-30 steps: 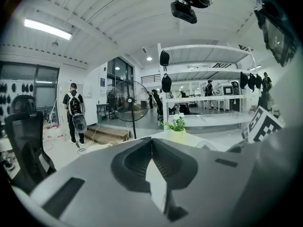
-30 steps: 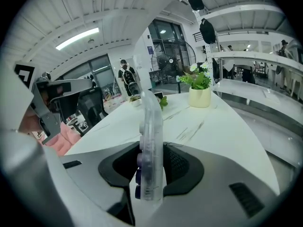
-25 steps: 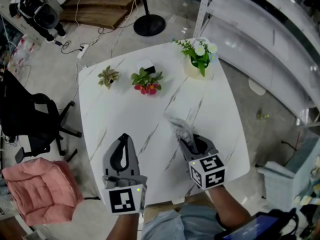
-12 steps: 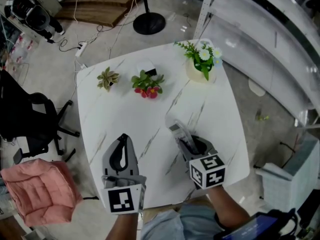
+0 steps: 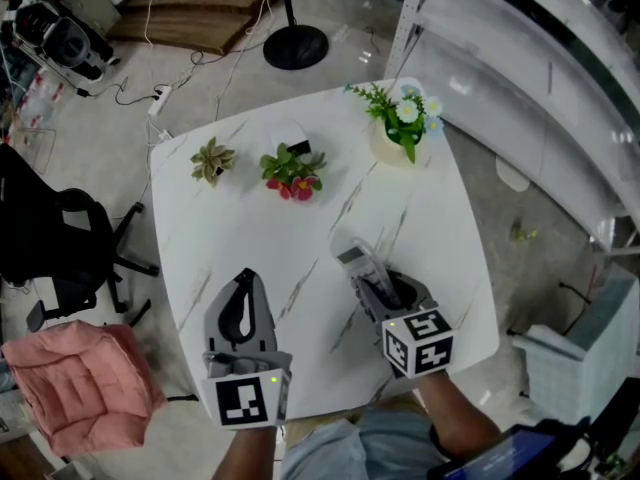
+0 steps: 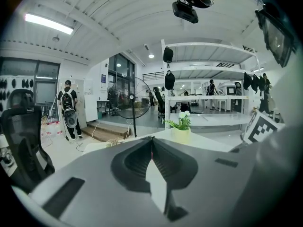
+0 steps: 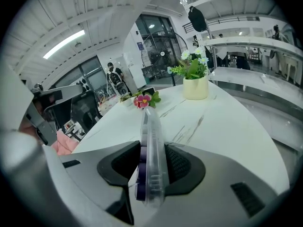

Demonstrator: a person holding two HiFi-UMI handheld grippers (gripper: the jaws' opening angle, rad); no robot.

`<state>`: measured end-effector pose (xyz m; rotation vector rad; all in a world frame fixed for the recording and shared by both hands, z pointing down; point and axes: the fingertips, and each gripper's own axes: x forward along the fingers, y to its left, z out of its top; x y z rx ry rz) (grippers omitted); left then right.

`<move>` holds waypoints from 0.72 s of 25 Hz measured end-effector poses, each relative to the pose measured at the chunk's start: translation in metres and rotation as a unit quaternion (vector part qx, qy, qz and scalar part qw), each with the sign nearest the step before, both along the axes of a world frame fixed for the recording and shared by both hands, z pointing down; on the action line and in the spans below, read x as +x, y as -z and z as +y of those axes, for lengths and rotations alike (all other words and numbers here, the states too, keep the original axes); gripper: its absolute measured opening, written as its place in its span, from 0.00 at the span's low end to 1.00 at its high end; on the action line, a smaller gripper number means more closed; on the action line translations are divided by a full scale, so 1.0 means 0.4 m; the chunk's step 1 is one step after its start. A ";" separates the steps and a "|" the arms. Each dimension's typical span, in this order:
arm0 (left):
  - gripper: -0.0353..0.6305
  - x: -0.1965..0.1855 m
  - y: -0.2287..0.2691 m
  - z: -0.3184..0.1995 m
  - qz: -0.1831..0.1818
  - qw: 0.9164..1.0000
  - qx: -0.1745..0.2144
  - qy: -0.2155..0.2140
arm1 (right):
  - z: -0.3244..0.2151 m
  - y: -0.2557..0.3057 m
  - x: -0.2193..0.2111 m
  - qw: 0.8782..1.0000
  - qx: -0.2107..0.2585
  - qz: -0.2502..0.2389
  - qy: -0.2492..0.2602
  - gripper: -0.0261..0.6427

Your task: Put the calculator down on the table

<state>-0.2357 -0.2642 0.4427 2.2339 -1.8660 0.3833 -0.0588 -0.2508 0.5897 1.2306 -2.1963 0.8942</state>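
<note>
A clear calculator [image 5: 356, 260] with purple keys stands on its edge between the jaws of my right gripper [image 5: 378, 290], over the white marble table [image 5: 250, 208]. Its far end points up the table and sits low over the top. In the right gripper view the calculator [image 7: 151, 126] runs straight out between the pads of the right gripper [image 7: 152, 151], which still touch it on both sides while the jaws are opening. My left gripper [image 5: 246, 280] rests at the near left of the table. Its tips meet in the left gripper view [image 6: 152, 139], with nothing held.
At the far side of the table stand a small succulent [image 5: 212, 158], a red-flowered plant [image 5: 292, 168], a little box [image 5: 294, 134] and a pot of white flowers [image 5: 400, 128]. A black chair [image 5: 50, 238] and a pink cushion [image 5: 80, 378] are on the left.
The calculator was blurred a second ago and now sits sharp and still in the right jaws, its far end slightly lower. The left gripper has not moved.
</note>
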 end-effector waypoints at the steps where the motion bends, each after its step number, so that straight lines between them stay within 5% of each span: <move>1: 0.06 0.002 -0.001 0.000 0.000 1.000 -0.001 0.000 | -0.002 -0.001 0.003 1.000 0.000 0.000 -0.001 0.29; 18: 0.06 0.024 0.007 0.012 -0.012 1.000 0.000 -0.001 | -0.032 -0.075 0.080 0.999 -0.022 -0.040 -0.014 0.38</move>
